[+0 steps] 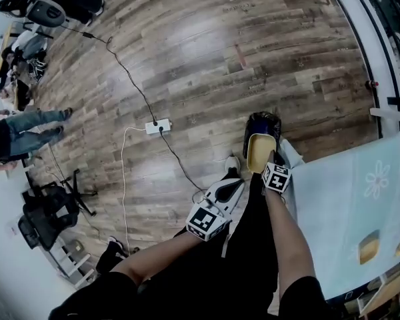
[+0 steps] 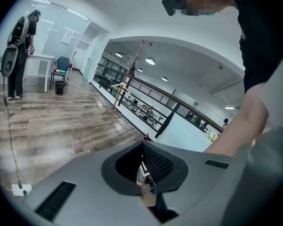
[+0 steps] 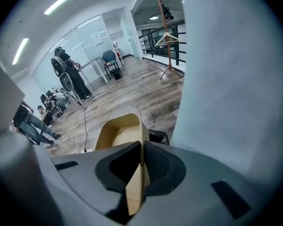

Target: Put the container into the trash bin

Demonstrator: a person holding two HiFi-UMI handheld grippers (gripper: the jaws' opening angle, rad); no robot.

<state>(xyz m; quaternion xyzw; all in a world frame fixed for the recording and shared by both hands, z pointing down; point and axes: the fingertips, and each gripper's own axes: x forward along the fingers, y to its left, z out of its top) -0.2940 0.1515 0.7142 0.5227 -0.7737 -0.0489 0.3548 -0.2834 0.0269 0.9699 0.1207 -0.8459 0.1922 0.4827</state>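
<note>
Off the table's (image 1: 347, 199) corner, one container (image 1: 260, 151) sits above one trash bin (image 1: 263, 121); the right gripper (image 1: 273, 157) pinches its wall; the left gripper (image 1: 232, 181) has its jaws together.

Floor and table
Plank floor (image 1: 207, 52) carries a white power strip (image 1: 157, 126) and the trash bin (image 1: 263, 120) (black-lined); pale-clothed table (image 1: 340, 199) beside it holds a tan item (image 1: 368, 248).

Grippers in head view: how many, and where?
2. Left gripper at centre, over the floor; right gripper beside it, shut on the container over the trash bin. None hidden.
</note>
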